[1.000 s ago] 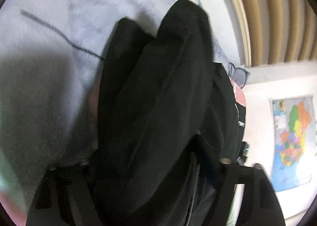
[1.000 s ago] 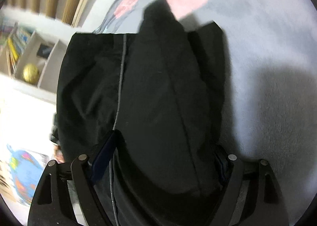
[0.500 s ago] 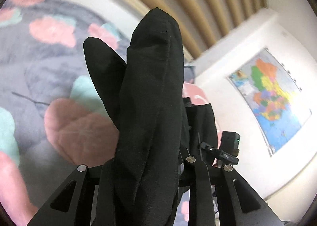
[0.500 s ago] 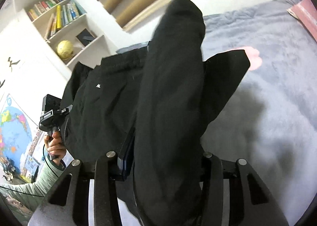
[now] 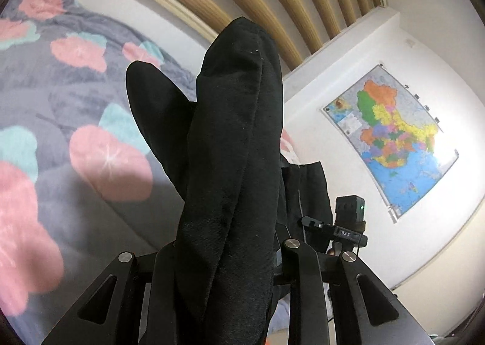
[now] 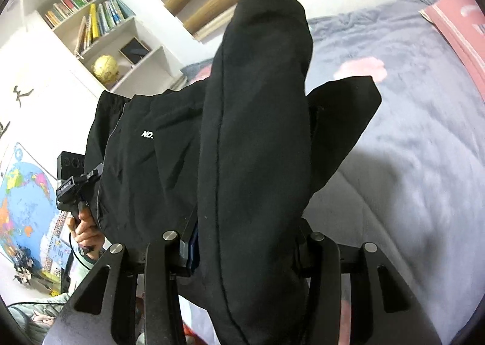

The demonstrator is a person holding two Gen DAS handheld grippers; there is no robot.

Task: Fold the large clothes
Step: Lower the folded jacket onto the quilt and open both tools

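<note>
Black trousers [image 6: 260,139] held up off the grey bed [image 6: 409,148], a bunched end pinched in the left gripper [image 5: 225,254] and another in the right gripper [image 6: 242,242]. Looks early: no fold laid flat yet; laying down, folding and smoothing remain.

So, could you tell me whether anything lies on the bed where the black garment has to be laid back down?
Nothing visible does. Both grippers hold the black garment, and the grey blanket beside it looks bare.
</note>
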